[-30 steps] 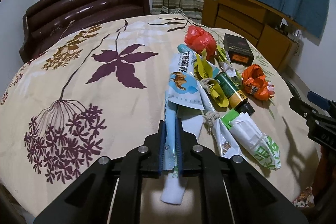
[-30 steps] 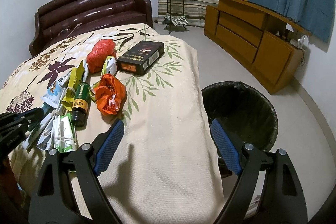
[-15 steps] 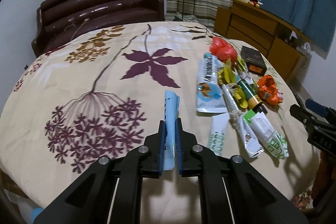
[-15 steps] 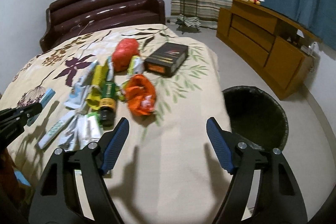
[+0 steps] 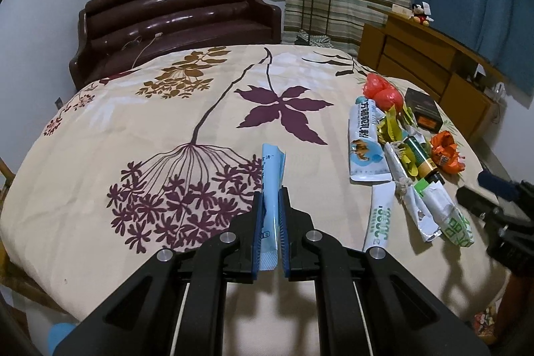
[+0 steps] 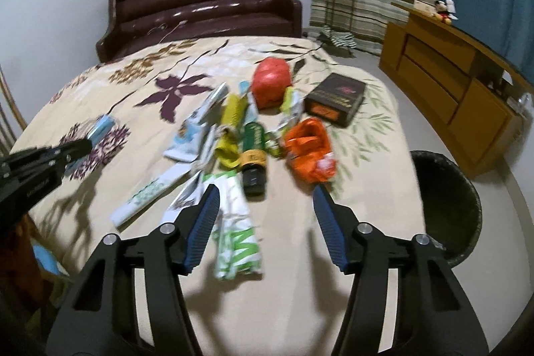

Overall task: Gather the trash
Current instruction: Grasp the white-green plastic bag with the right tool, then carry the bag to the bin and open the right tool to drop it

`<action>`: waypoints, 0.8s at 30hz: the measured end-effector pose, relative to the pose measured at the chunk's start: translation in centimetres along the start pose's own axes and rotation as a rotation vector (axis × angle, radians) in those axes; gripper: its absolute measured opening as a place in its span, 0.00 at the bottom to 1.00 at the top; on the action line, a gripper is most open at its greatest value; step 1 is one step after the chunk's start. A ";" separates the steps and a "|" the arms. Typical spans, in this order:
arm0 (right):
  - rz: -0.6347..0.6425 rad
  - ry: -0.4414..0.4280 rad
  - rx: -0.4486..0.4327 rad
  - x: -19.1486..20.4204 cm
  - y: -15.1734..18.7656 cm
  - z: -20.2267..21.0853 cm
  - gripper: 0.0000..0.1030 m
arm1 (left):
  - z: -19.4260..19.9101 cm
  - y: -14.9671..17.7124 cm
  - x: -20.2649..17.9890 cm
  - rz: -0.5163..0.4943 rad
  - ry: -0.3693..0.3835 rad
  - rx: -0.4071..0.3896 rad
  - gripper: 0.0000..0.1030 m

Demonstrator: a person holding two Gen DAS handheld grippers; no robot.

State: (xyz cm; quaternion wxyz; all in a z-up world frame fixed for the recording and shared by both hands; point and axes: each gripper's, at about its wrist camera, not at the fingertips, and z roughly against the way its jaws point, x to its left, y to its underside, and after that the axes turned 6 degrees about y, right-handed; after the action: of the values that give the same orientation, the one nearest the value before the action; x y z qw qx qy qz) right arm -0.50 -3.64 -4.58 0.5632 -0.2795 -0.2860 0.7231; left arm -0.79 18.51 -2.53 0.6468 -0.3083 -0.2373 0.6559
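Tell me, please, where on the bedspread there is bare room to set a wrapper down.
The bedspread is bare from the headboard down across the purple flower print, on the left of the left wrist view. It is crowded along the right edge: red bag, dark box, green bottle, orange wrapper and white packets.

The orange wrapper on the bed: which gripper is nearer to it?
Right. The right gripper hovers just short of the orange wrapper, jaws closing on nothing. The left gripper is across the pile, shut on a blue packet.
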 end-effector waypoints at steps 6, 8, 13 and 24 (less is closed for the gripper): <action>0.035 0.010 0.040 1.1 0.7 -1.1 0.53 | 0.4 0.3 0.3 0.017 0.013 -0.009 0.10; 0.033 -0.011 0.047 1.1 0.9 -1.4 0.48 | 0.4 0.4 0.1 0.017 0.022 -0.009 0.10; 0.058 -0.045 0.068 2.0 1.3 -1.9 0.35 | 0.5 0.7 -0.2 0.017 0.038 -0.009 0.10; 0.029 -0.052 0.023 0.8 1.2 0.4 0.31 | 1.1 0.4 -1.7 0.015 0.083 -0.025 0.10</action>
State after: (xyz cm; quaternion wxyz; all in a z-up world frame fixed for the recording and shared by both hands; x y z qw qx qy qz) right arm -1.78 -3.16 -5.26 0.5483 -0.2581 -0.2885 0.7413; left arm -1.86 16.88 -1.90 0.6475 -0.3449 -0.2161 0.6443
